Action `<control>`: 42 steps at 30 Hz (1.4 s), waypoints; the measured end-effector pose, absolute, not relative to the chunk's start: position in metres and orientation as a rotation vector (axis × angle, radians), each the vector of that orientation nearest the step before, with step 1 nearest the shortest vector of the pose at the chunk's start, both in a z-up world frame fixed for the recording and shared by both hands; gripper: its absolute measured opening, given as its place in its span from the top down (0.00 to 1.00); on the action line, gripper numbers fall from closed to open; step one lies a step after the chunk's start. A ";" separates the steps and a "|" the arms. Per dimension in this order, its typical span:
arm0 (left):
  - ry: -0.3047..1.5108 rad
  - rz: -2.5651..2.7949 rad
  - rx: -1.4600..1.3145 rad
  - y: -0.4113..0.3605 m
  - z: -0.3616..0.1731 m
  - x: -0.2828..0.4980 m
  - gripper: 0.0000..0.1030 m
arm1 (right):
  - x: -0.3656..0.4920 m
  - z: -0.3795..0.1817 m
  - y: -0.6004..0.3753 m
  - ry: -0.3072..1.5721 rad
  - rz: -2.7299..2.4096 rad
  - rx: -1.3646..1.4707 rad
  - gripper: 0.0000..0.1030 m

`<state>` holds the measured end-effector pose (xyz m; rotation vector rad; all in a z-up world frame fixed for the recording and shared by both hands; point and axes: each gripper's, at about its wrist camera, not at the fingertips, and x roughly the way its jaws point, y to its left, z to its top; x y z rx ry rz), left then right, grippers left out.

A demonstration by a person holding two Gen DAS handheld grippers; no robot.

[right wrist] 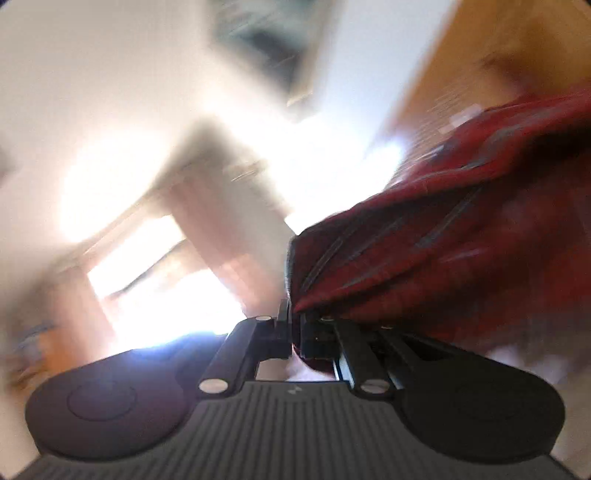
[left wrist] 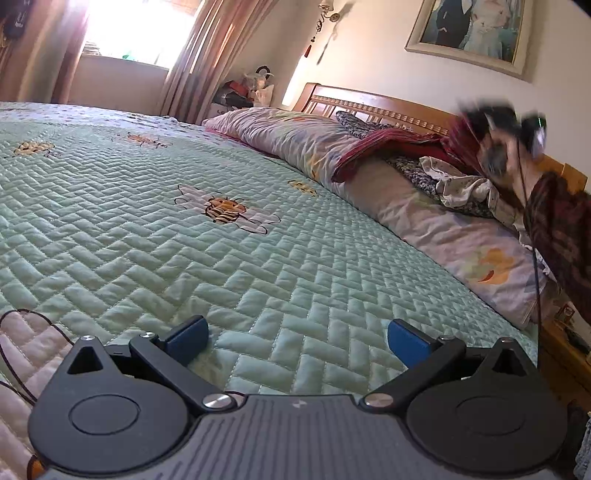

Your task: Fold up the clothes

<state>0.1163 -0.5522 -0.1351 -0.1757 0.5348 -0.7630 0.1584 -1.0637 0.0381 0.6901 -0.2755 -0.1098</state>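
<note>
the bed (left wrist: 258, 266) fills most of the left wrist view, covered by a pale green quilted bedspread (left wrist: 155, 251) stitched in a herringbone pattern, with an embroidered bee (left wrist: 224, 209) near the middle of the frame. along the upper right edge of the bedspread lies a folded floral quilt (left wrist: 295, 140), running toward a wooden headboard (left wrist: 369, 103) at the upper centre. a heap of clothes (left wrist: 454, 184) sits on that quilt at the right, with pale and dark patterned pieces showing. a framed picture (left wrist: 476, 33) hangs in the upper right corner, and curtains (left wrist: 207, 59) flank a bright window at the upper left.

the red striped garment (right wrist: 443, 229) fills the right half of the right wrist view, lifted off the heap and blurred. the right gripper (right wrist: 295, 314), low in the centre of that frame, has its jaws pressed together, pinching an edge of this garment. in the left wrist view it appears as a blurred dark shape at the upper right edge, above the heap.

the left gripper (left wrist: 297, 334) sits at the bottom centre of its frame, jaws spread wide over the bedspread with nothing between its blue pads (left wrist: 408, 341).
</note>
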 end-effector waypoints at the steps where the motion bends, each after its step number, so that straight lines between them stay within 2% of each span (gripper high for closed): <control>1: 0.535 -0.761 -0.173 -0.553 -0.135 0.116 0.00 | 0.175 0.044 -1.032 -0.270 0.041 0.688 0.95; 5: 0.537 -0.750 -0.156 -0.556 -0.134 0.116 0.00 | 0.204 0.055 -0.907 -0.250 0.497 0.788 0.96; 8: 0.540 -0.739 -0.133 -0.559 -0.132 0.115 0.00 | 0.204 0.082 -0.796 -0.126 0.808 0.785 0.95; 10: 0.549 -0.729 -0.106 -0.562 -0.129 0.115 0.00 | 0.192 0.117 -0.727 -0.056 0.996 0.649 0.95; 13: 0.602 -0.716 -0.007 -0.570 -0.121 0.114 0.01 | 0.181 0.161 -0.656 0.046 1.200 0.628 0.92; 16: 0.663 -0.764 0.059 -0.545 -0.104 0.095 0.03 | 0.172 0.191 -0.579 0.130 1.248 0.511 0.91; 19: 0.656 -0.843 0.094 -0.495 -0.088 0.066 0.01 | 0.168 0.196 -0.520 0.274 0.995 0.267 0.87; 21: 0.668 -0.897 0.138 -0.462 -0.084 0.055 0.01 | 0.176 0.185 -0.522 0.392 0.772 0.194 0.84; 22: 0.723 -0.909 0.153 -0.449 -0.086 0.055 0.01 | 0.176 0.175 -0.529 0.425 0.629 0.137 0.83; 24: 0.873 -0.914 0.135 -0.424 -0.089 0.063 0.01 | 0.166 0.148 -0.571 0.424 0.449 0.223 0.79; 25: 0.948 -0.915 0.125 -0.411 -0.090 0.068 0.01 | 0.155 0.130 -0.602 0.413 0.409 0.357 0.72; 26: 1.024 -0.914 0.114 -0.399 -0.092 0.072 0.01 | 0.144 0.111 -0.635 0.400 0.372 0.498 0.60; 27: 1.033 -0.923 0.129 -0.385 -0.089 0.072 0.01 | 0.125 0.089 -0.661 0.375 0.300 0.585 0.54; 28: 1.035 -0.933 0.147 -0.372 -0.085 0.070 0.01 | 0.106 0.067 -0.686 0.348 0.225 0.667 0.39; 29: 1.055 -0.927 0.140 -0.357 -0.085 0.071 0.01 | 0.086 0.047 -0.703 0.338 0.117 0.676 0.31; 31: 1.099 -0.912 0.121 -0.329 -0.084 0.073 0.01 | 0.049 0.007 -0.713 0.361 -0.166 0.644 0.25; 33: 1.137 -0.878 0.034 -0.297 -0.087 0.080 0.01 | 0.022 -0.031 -0.715 0.416 -0.417 0.616 0.23; 38: 1.160 -0.843 -0.156 -0.237 -0.085 0.094 0.01 | -0.013 -0.110 -0.688 0.381 -0.452 0.860 0.22; 39: 1.150 -0.845 -0.189 -0.228 -0.082 0.095 0.01 | -0.015 -0.113 -0.694 0.366 -0.521 0.825 0.21; 41: 1.126 -0.848 -0.244 -0.212 -0.074 0.097 0.01 | -0.001 -0.125 -0.690 0.402 -0.624 0.696 0.11; 42: 1.110 -0.849 -0.264 -0.206 -0.070 0.097 0.01 | 0.009 -0.133 -0.690 0.439 -0.639 0.661 0.11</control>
